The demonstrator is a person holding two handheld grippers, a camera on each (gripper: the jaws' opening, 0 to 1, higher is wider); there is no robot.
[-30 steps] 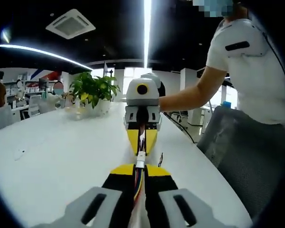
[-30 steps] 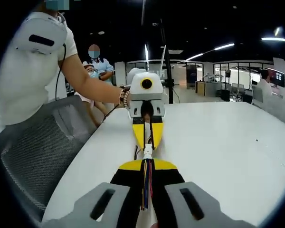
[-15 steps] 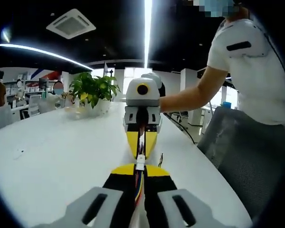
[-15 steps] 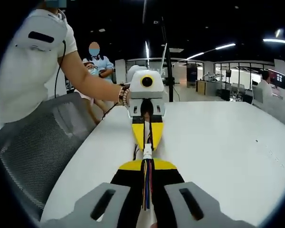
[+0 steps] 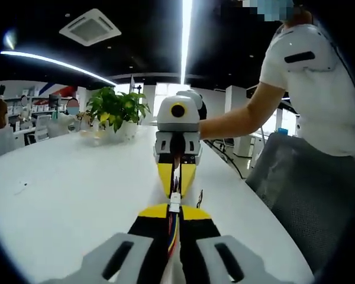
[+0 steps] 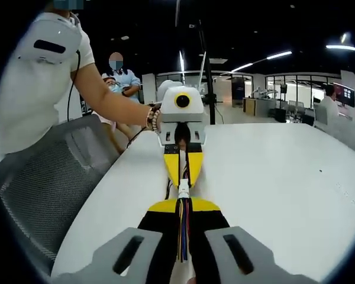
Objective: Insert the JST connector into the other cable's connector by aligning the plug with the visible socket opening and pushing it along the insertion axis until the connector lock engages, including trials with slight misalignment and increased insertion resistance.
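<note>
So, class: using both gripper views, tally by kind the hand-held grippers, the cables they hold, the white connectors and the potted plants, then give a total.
Hand-held grippers: 2, left hand-held gripper, right hand-held gripper
Cables: 2, multicoloured cable, dark cable
White connectors: 1 joined pair; the join is too small to split
Potted plants: 1
Total: 6

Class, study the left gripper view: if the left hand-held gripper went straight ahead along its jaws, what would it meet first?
Most likely the right hand-held gripper, whose yellow jaw tips face it head-on, just beyond the white connector joining the two cables. The left hand-held gripper is already close; exact depth is unclear.
</note>
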